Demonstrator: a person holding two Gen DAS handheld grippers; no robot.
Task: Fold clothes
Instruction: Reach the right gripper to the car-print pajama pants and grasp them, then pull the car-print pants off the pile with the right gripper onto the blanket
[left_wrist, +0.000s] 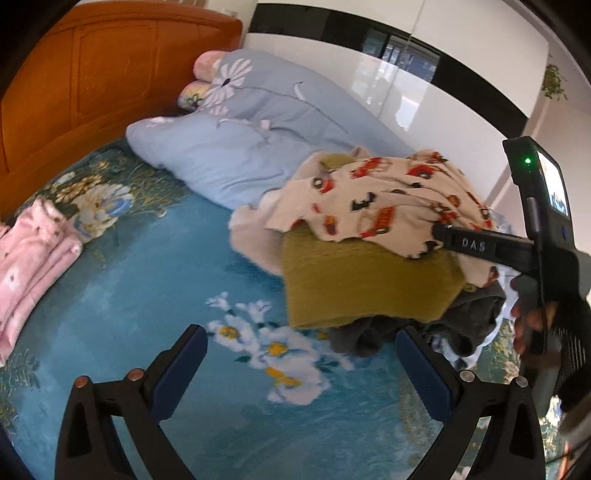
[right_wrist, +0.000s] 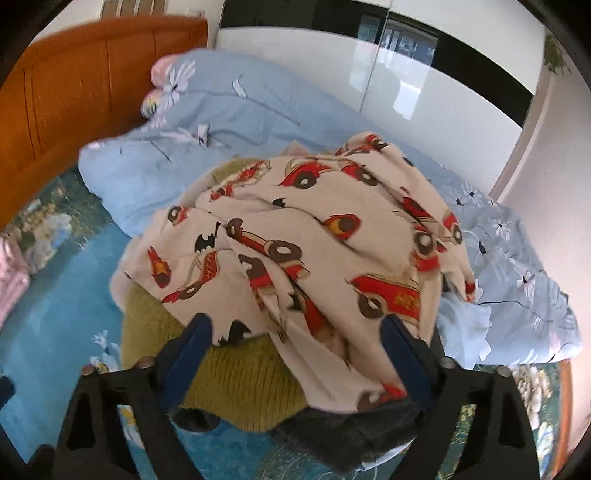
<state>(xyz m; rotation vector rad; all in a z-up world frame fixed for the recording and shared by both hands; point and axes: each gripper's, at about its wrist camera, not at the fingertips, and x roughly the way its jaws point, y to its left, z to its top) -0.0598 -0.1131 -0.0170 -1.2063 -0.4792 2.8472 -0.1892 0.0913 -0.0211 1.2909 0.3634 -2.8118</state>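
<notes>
A heap of unfolded clothes lies on the bed: a cream garment with red cars (left_wrist: 391, 199) (right_wrist: 314, 240) on top, an olive knitted one (left_wrist: 354, 284) (right_wrist: 236, 380) under it, and a dark grey one (left_wrist: 417, 328) (right_wrist: 354, 435) at the bottom. My left gripper (left_wrist: 301, 341) is open and empty over the blue floral sheet, just left of the heap. My right gripper (right_wrist: 295, 332) is open, its fingers either side of the car garment's near edge; it also shows in the left wrist view (left_wrist: 439, 230). A folded pink garment (left_wrist: 33, 258) lies at the far left.
A blue floral sheet (left_wrist: 155, 302) covers the bed. A light blue quilt (left_wrist: 236, 140) (right_wrist: 229, 122) lies behind the heap, with pillows (left_wrist: 205, 62) against the orange wooden headboard (left_wrist: 88, 74). A white and black wardrobe (right_wrist: 369, 70) stands beyond.
</notes>
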